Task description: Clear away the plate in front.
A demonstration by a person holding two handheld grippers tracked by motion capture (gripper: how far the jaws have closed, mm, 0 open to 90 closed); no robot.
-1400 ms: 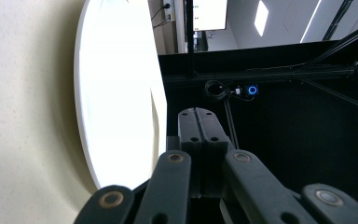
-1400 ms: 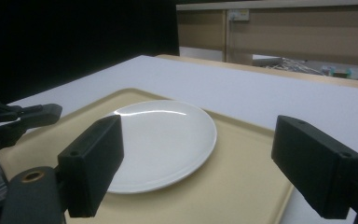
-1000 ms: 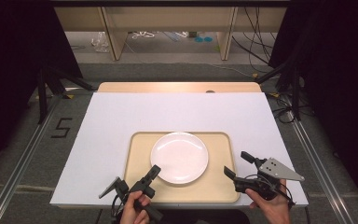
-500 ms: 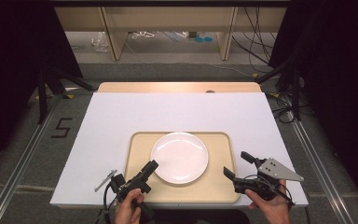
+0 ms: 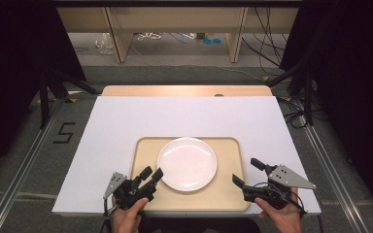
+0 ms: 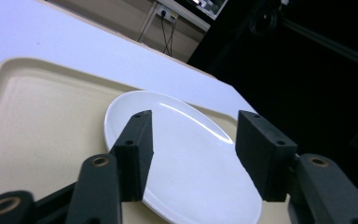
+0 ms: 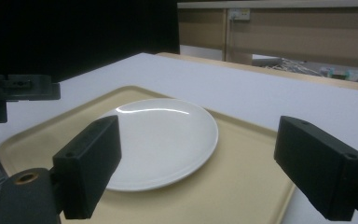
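Where the white plate (image 5: 187,163) lies in the middle of the beige tray (image 5: 230,194), a band of bare tray floor runs around it on every side, widest toward the lower corners of the high view. The tray sits at the lower centre of the white tabletop (image 5: 126,121), its near rim close to the table's lower edge, while a broad stretch of bare white surface lies above it and to its left and right.

Both forearms are cut off by the bottom edge of the high view, and the left hand (image 5: 126,216) is half out of frame. In the left gripper view the plate's (image 6: 186,154) near rim passes behind the black jaws and off the lower edge, so whether any pad touches it cannot be made out there. The right side of that view is dark.

The left gripper (image 5: 151,173) hovers over the tray's lower left corner, angled up and to the right toward the plate's lower left rim; its jaws have just been opening and stand apart with nothing clamped between them. The right gripper (image 5: 245,172) is held at the tray's lower right edge, pointing up and to the left, its jaws spread wide and empty; in the right gripper view the plate (image 7: 163,140) lies ahead of them, apart.
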